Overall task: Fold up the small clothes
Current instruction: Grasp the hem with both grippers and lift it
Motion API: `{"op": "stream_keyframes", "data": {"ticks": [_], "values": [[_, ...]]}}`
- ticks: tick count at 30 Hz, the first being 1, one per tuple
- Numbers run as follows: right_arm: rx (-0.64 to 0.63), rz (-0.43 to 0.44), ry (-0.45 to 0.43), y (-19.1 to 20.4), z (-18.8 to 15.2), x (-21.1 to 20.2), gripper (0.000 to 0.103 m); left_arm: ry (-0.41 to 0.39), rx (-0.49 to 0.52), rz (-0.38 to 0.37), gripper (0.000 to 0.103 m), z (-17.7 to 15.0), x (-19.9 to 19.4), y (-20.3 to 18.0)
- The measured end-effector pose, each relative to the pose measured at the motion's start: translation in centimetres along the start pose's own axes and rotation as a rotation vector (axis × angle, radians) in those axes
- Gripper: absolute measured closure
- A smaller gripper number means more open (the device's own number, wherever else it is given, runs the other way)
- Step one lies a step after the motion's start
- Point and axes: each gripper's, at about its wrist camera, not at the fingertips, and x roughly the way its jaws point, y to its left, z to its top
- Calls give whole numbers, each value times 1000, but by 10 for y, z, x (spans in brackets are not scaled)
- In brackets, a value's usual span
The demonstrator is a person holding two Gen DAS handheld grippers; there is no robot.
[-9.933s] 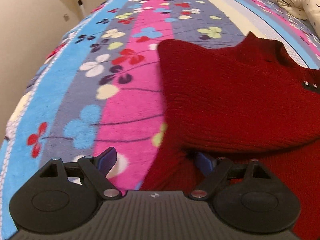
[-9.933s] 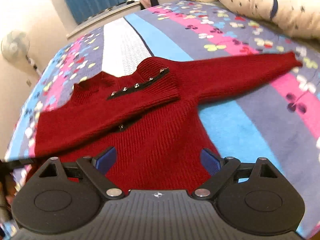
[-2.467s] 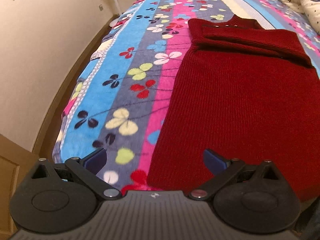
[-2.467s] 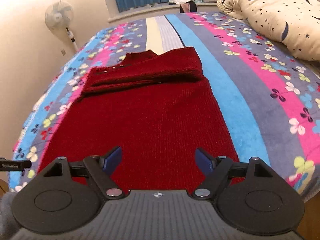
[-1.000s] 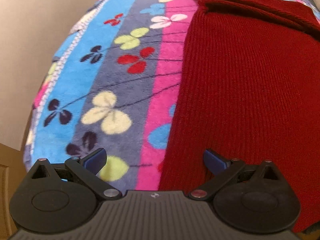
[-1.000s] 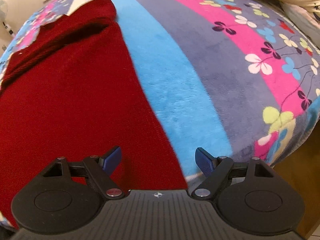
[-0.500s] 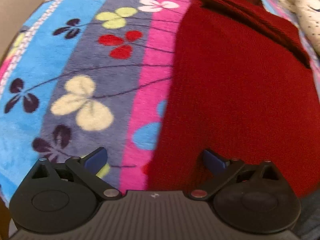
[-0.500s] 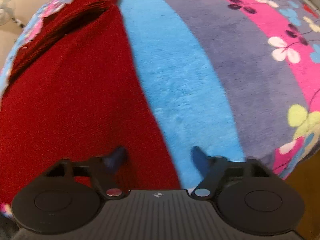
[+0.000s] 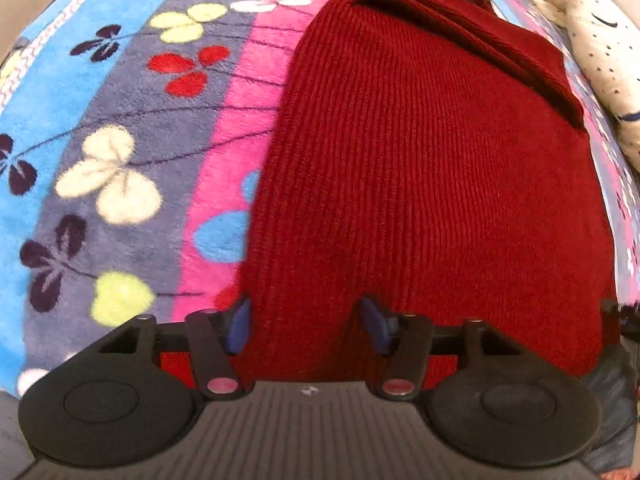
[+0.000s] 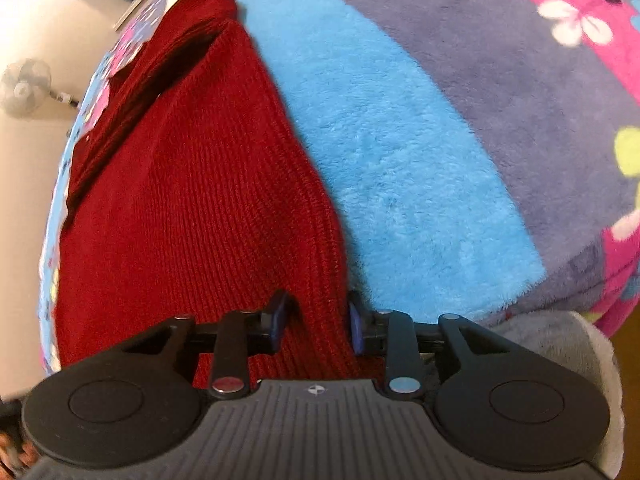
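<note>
A red knitted sweater [image 9: 420, 160] lies flat on the flowered blanket [image 9: 120, 120], sleeves folded across its chest at the far end. My left gripper [image 9: 306, 320] points steeply down at the hem's near left corner. Its jaws are closing, the cloth lies between the blue pads [image 9: 240, 320], and a wide gap remains. In the right wrist view the sweater [image 10: 192, 200] runs up the left half of the picture. My right gripper [image 10: 316, 316] is closing at the hem's near right corner, and a raised ridge of knit fills the narrow gap between its pads [image 10: 280, 312].
The bed's near edge drops off just below both grippers, with brown floor [image 10: 628, 344] at the lower right. A starred cream pillow [image 9: 600, 40] lies at the far right. A white fan [image 10: 24, 88] stands by the wall beyond the bed.
Both grippers tipped further down over the hem and their jaws narrowed. The right one went from wide to pinching a ridge of knit; the left one closed about halfway.
</note>
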Motion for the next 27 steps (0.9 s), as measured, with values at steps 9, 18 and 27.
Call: {"op": "stream_keyframes", "data": {"ticks": [9,18,27], "values": [[-73,62,-111,33,-3,-59,90,-148,-20,-18,96,-8,-79,-9],[-82,172,-244,41,-26,-147,93,-229,26,-44,96,-59,-138,-25],[-10,158,-226,5,-104,-196,93,-189,3,-85,96,-142,-166,-12]]}}
